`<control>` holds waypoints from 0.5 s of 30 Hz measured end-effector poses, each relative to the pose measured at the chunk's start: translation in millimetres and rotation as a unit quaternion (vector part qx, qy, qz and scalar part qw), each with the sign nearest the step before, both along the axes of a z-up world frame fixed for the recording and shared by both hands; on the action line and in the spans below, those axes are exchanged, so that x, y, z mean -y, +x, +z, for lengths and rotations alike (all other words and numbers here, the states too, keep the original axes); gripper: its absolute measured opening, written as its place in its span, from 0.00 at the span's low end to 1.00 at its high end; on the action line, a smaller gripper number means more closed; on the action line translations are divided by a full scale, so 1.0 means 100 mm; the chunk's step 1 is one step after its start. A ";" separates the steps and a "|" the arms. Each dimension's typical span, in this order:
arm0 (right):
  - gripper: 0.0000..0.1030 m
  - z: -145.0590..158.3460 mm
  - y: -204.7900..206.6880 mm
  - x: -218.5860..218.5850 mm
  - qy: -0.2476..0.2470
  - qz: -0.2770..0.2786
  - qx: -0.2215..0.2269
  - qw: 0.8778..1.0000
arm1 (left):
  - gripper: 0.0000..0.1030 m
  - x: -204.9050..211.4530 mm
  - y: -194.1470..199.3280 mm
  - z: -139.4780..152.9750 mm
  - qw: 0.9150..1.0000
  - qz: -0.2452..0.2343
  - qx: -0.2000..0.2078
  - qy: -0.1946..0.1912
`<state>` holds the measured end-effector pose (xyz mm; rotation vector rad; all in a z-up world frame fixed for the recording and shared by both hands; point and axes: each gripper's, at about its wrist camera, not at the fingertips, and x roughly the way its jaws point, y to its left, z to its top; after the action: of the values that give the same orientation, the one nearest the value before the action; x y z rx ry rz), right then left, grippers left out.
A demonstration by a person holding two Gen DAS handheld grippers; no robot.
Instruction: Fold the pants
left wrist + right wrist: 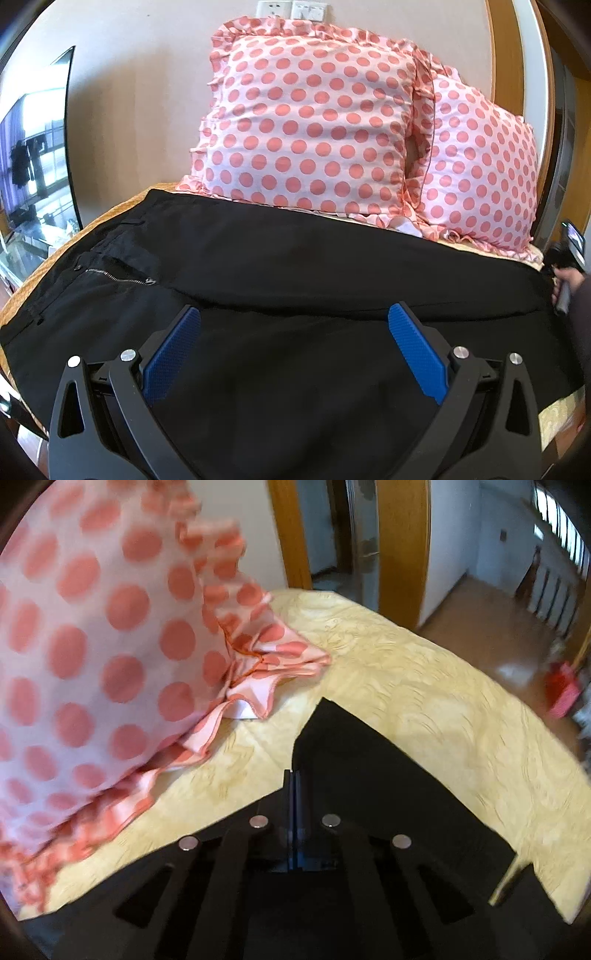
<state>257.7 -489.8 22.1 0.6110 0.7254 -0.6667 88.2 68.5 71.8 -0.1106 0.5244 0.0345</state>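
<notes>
Black pants [295,266] lie flat across the bed, waist with zipper [118,277] at the left, legs running right. My left gripper [293,314] is open, its blue pads [173,350] spread just above the near leg, holding nothing. In the right wrist view my right gripper [294,775] is shut on the black pants [343,746], whose leg end rises to a point ahead of the fingers, above the yellow bedspread [424,686]. The right hand and gripper also show at the far right of the left wrist view [567,273].
Two pink polka-dot pillows [314,122] [92,627] stand against the wall behind the pants. A mirror [37,158] is at the left. A wooden door frame [402,546] and wooden floor [498,627] lie beyond the bed's right edge.
</notes>
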 end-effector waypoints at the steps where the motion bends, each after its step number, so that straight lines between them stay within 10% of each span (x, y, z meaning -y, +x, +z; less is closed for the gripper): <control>1: 0.01 0.07 -0.20 -0.03 0.005 0.004 0.025 1.000 | 0.99 -0.03 -0.02 0.01 1.000 0.000 0.002 -0.005; 8: 0.01 0.27 -1.59 -0.40 0.034 0.047 0.146 0.988 | 0.99 -0.21 -0.16 0.10 1.000 0.008 0.019 -0.020; 15: 0.02 -0.13 -2.28 -0.64 0.130 0.052 0.145 0.979 | 0.99 -0.43 -0.20 0.26 0.997 -0.013 0.051 -0.060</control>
<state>30.2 -426.1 8.6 0.8845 0.5701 -0.3759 68.0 111.4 98.0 -0.2212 0.4257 -0.0281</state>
